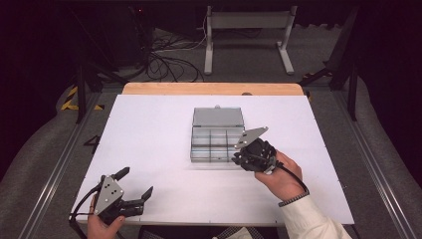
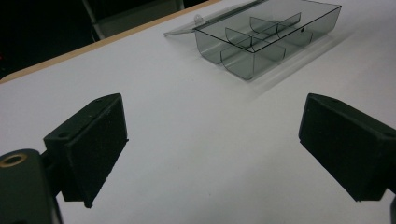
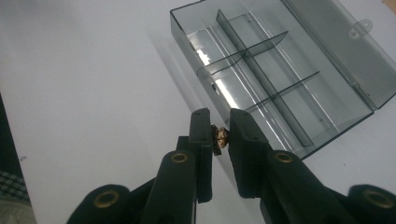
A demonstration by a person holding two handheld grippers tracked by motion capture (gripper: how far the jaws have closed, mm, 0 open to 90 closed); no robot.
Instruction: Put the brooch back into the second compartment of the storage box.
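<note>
Right gripper [image 3: 220, 122] seen along its two black fingers [image 3: 201, 140], which rise from the bottom and pinch a small brown-gold object [image 3: 220, 137] between their pads. Just beyond the fingertips lies a clear grey compartment box [image 3: 261, 74] on the white tabletop [image 3: 93, 93], its hinged lid [image 3: 336, 42] folded open flat on the far side. Thin dividers split the box into several compartments. The object hangs close beside the box's near wall.
</note>
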